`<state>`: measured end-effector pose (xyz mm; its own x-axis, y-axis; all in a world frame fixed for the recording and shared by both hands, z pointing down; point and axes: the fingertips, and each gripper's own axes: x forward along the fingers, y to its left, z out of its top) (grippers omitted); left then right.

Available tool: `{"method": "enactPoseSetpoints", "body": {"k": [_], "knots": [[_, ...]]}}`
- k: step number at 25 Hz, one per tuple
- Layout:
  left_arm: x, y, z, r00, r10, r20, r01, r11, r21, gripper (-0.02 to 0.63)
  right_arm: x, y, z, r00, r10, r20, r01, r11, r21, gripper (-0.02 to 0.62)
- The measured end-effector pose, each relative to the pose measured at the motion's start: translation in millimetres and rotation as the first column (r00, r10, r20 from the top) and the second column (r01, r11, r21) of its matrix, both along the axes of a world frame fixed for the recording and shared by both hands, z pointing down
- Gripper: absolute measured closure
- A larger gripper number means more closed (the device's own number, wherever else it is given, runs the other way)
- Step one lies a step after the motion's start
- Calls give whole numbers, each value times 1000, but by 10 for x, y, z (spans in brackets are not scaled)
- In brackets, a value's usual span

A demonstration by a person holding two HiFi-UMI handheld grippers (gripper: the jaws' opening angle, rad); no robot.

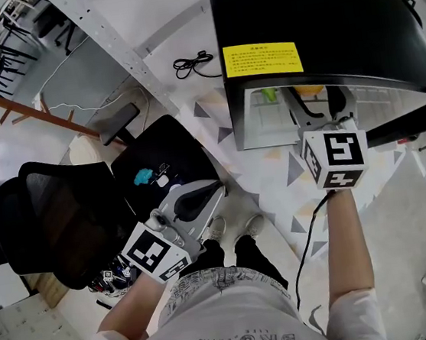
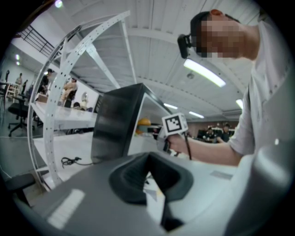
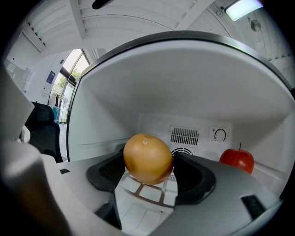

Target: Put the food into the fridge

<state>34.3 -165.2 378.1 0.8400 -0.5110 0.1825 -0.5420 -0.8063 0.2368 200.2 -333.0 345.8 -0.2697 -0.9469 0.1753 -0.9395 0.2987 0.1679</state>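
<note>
A black mini fridge (image 1: 319, 29) with a yellow label stands open in front of me. My right gripper (image 1: 317, 106) reaches into its white inside. In the right gripper view this gripper (image 3: 150, 161) is shut on an orange (image 3: 147, 157), held just above the wire shelf (image 3: 147, 196). A red apple (image 3: 236, 160) lies further in at the right, near the back wall's vent. Something green (image 1: 268, 94) shows at the fridge's left inside. My left gripper (image 1: 208, 193) hangs back near my body, shut with nothing in it; its view shows the fridge (image 2: 115, 124) from the side.
A black office chair (image 1: 58, 223) stands at the left, beside a black seat (image 1: 162, 160) with a turquoise item on it. A black cable (image 1: 194, 64) lies on the floor by a white perforated frame (image 1: 117, 46). My feet (image 1: 235, 228) are close to the fridge.
</note>
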Motion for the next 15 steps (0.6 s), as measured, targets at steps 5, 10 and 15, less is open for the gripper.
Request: {"method": "enactPoseSetpoints", "body": {"k": [5, 10, 15], "knots": [[33, 58, 1, 1000, 11, 3, -11, 1000, 1, 597, 32, 59, 33, 1000, 8, 2, -8, 1000, -13, 307], [70, 101, 10, 1000, 18, 4, -18, 1000, -1, 597, 50, 113, 74, 1000, 4, 1, -4, 1000, -18, 305], [91, 143, 22, 1000, 20, 7, -20, 1000, -2, 597, 46, 154, 83, 1000, -7, 7, 7, 1000, -13, 301]]}}
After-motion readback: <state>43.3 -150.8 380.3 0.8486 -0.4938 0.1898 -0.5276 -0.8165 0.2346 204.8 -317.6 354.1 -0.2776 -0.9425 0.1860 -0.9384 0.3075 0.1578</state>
